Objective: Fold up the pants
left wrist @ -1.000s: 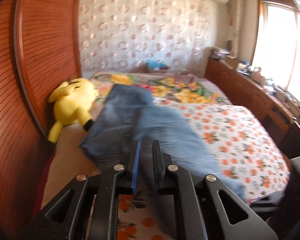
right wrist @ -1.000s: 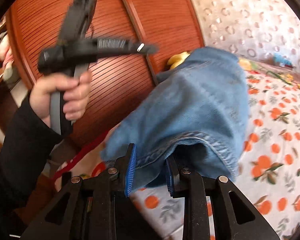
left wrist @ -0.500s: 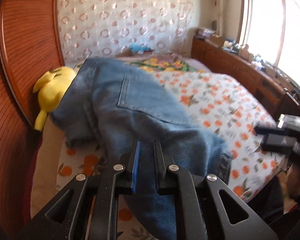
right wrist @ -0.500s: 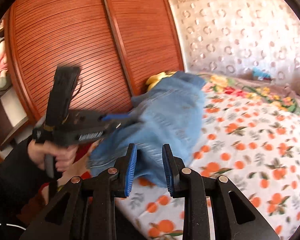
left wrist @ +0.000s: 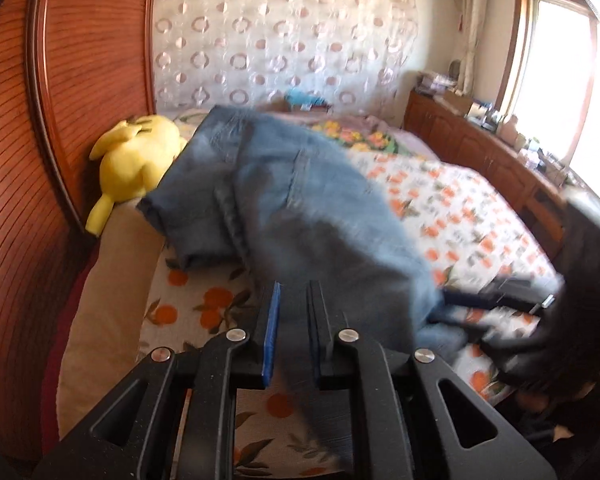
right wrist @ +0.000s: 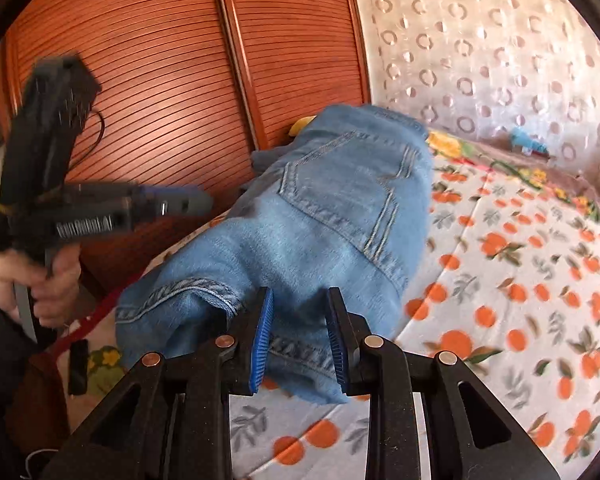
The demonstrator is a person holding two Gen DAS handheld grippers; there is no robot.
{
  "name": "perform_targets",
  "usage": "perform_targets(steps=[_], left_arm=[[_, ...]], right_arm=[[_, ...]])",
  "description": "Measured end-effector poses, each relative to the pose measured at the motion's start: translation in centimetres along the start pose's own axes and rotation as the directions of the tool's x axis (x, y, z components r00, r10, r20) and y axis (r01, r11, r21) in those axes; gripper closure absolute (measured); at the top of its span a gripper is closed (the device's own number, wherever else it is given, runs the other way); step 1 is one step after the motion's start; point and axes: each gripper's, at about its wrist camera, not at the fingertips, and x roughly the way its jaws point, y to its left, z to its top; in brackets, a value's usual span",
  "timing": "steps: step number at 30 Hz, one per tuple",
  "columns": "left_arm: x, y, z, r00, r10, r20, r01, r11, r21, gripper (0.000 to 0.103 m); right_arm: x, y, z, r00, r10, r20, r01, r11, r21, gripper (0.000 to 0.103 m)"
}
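Blue jeans lie bunched on the orange-print bedsheet, back pocket up; they also show in the right wrist view. My left gripper has a narrow gap between its fingers and denim runs down between them. My right gripper is open, its fingers over the jeans' near hem with nothing pinched. The left gripper also shows in the right wrist view, raised at the left. The right gripper shows blurred in the left wrist view at the jeans' right end.
A yellow plush toy lies by the slatted wooden wardrobe at the bed's left. A beige bed edge runs along the left. A wooden dresser with clutter stands under the window at the right. A patterned curtain hangs behind.
My right gripper let go of the hem it held a second ago and now stands open over it. The jeans have dropped onto the bed. My left gripper has swung above the bed's left side.
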Motion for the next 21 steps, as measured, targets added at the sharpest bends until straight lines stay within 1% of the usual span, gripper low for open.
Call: perform_targets(steps=[1, 3, 6, 8, 9, 10, 12, 14, 18, 21], left_arm=[[-0.2, -0.4, 0.3, 1.000, -0.013, 0.006, 0.013, 1.000, 0.003, 0.081], [-0.2, -1.4, 1.0, 0.999, -0.039, 0.020, 0.039, 0.999, 0.020, 0.078], [0.5, -2.7, 1.6, 0.997, -0.074, 0.016, 0.073, 0.997, 0.038, 0.078], [1.1, -3.3, 1.7, 0.997, -0.074, 0.005, 0.074, 0.996, 0.052, 0.078], [1.5, -3.6, 1.5, 0.997, -0.074, -0.003, 0.074, 0.995, 0.064, 0.078], [2.1, -3.8, 1.1, 0.997, -0.069, -0.024, 0.071, 0.995, 0.072, 0.078], [2.9, -3.8, 0.3, 0.997, -0.043, -0.056, 0.047, 0.996, 0.081, 0.078], [2.9, -3.5, -0.6, 0.998, -0.020, -0.056, 0.024, 0.996, 0.083, 0.078], [3.4, -2.5, -2.5, 0.996, -0.024, -0.082, 0.028, 0.999, 0.047, 0.078], [3.6, -2.2, -3.5, 0.996, -0.026, -0.081, 0.029, 0.999, 0.038, 0.078]], right_arm=[[0.2, 0.2, -0.3, 1.000, 0.008, -0.008, -0.008, 1.000, 0.012, 0.074], [0.8, 0.0, -0.7, 1.000, 0.010, -0.027, -0.010, 1.000, 0.005, 0.074], [0.7, -0.2, -0.8, 0.999, 0.024, -0.032, -0.023, 1.000, 0.014, 0.074], [0.5, -0.9, -0.8, 0.999, 0.034, -0.033, -0.033, 0.999, 0.025, 0.074], [1.2, -1.8, -0.9, 0.999, 0.041, -0.036, -0.040, 0.999, 0.031, 0.074], [1.4, -2.2, -0.9, 0.998, 0.047, -0.036, -0.045, 0.998, 0.038, 0.074], [1.4, -3.3, -1.0, 0.998, 0.051, -0.032, -0.049, 0.997, 0.053, 0.074], [0.8, -4.2, -1.0, 0.999, 0.029, -0.023, -0.028, 0.998, 0.060, 0.074], [-0.4, -5.6, -0.7, 1.000, -0.003, -0.001, 0.003, 0.997, 0.075, 0.074], [-0.8, -6.4, -0.1, 1.000, -0.016, 0.010, 0.015, 0.997, 0.079, 0.074]])
